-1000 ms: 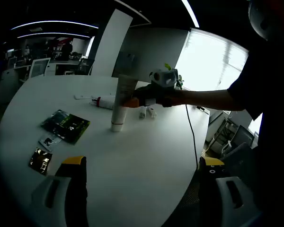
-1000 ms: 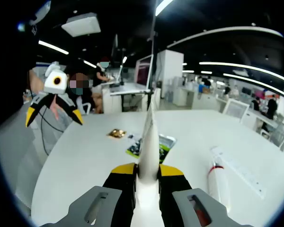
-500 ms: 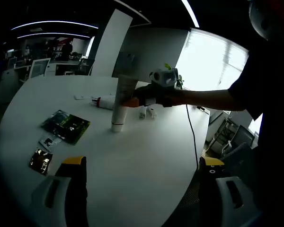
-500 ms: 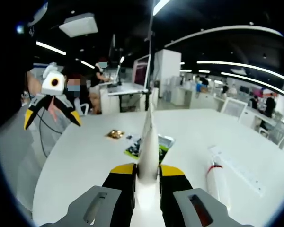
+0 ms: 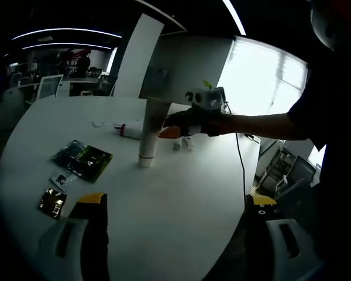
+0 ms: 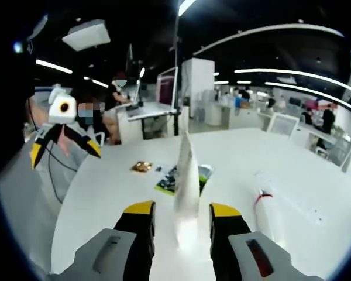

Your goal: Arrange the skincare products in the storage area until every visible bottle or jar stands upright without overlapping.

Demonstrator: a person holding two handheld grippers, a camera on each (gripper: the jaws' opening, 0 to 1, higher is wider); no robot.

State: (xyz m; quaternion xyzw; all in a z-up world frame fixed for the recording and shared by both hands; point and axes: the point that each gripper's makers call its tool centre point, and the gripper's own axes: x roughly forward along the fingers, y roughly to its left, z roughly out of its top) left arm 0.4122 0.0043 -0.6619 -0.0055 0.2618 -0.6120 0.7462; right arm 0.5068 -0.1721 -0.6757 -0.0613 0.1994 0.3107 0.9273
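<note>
A tall white tube (image 5: 147, 132) stands upright on its cap near the middle of the round white table (image 5: 181, 193). In the right gripper view the tube (image 6: 186, 178) rises between the jaws of my right gripper (image 6: 182, 209), which is open, with a gap on each side. The right gripper (image 5: 168, 132) sits just right of the tube in the left gripper view, held by a person's hand. My left gripper (image 5: 175, 200) hangs open over the table's near side, holding nothing, and also shows as the left gripper (image 6: 63, 140). A second white tube (image 5: 128, 129) with a red band lies flat behind.
A green packet (image 5: 83, 157) and two small sachets (image 5: 52, 200) lie left of the standing tube. Small white bottles (image 5: 182, 142) sit behind it on the right. The lying tube (image 6: 268, 213) is right of my right jaws. The table edge curves close on the right.
My right gripper has opened and let go of the white tube, which stays standing on its cap. The left gripper has barely moved.
</note>
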